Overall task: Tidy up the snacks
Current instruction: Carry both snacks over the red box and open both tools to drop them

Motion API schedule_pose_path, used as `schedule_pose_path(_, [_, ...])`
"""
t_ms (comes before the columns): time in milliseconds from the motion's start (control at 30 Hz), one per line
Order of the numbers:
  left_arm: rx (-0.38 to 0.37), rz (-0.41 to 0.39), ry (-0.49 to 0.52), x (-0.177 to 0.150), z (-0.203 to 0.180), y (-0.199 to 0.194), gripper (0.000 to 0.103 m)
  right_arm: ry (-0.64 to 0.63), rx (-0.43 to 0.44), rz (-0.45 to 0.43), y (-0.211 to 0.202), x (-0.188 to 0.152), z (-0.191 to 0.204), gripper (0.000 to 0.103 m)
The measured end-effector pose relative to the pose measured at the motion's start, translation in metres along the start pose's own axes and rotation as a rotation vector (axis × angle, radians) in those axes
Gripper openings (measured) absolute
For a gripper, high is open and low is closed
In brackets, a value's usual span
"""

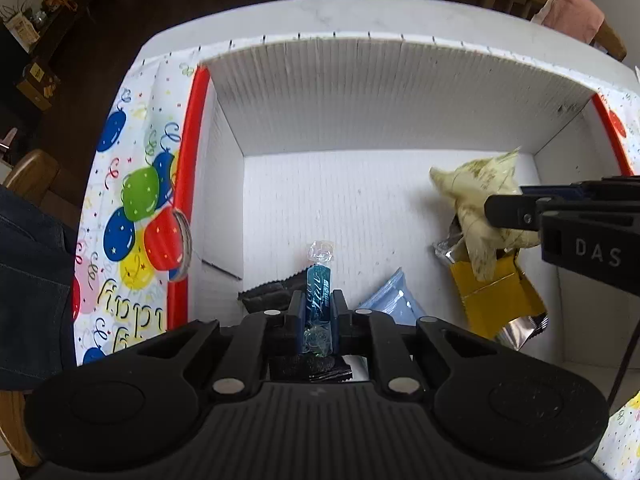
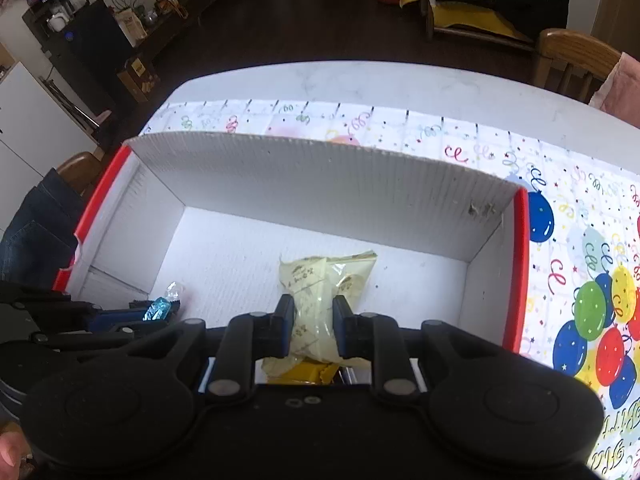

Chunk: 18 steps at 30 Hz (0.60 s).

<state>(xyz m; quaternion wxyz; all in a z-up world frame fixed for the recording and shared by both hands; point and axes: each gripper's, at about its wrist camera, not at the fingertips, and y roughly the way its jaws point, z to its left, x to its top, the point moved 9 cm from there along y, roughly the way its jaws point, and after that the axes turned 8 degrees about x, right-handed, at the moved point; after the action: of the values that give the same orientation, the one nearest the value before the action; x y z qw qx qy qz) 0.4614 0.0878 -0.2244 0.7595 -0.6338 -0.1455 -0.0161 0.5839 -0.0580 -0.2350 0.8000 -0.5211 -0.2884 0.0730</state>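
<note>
A white corrugated box [image 1: 360,92] with red edges stands on a balloon-print tablecloth. My left gripper [image 1: 319,300] is shut on a blue wrapped candy [image 1: 319,280] and holds it over the box's near left floor; the candy also shows in the right wrist view [image 2: 160,307]. My right gripper [image 2: 312,312] is shut on a pale yellow snack packet [image 2: 320,276] and holds it over the box's right side; the packet also shows in the left wrist view [image 1: 476,196]. A black packet [image 1: 268,292], a light blue packet [image 1: 394,300] and a gold packet [image 1: 492,300] lie in the box.
The balloon tablecloth [image 2: 580,280] covers the white table [image 2: 360,80] around the box [image 2: 320,172]. Wooden chairs [image 2: 572,56] stand at the far right and at the left [image 1: 28,176]. A pink cloth [image 1: 572,12] hangs on the far chair.
</note>
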Motion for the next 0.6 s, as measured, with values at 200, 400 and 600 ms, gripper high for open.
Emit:
schedule_pose_path(200, [-0.006, -0.010, 0.008, -0.003, -0.004, 0.001, 0.012, -0.015, 0.005, 0.010, 0.001, -0.005, 0.001, 0.028])
schedule_pose_path(400, [-0.027, -0.022, -0.014, -0.004, -0.005, -0.007, 0.013, -0.018, 0.010, -0.001, -0.006, -0.009, 0.005, 0.032])
schedule_pose_path(600, [-0.063, -0.057, -0.055, -0.006, 0.001, -0.025, 0.020, -0.036, 0.014, -0.031, -0.026, -0.013, 0.013, 0.037])
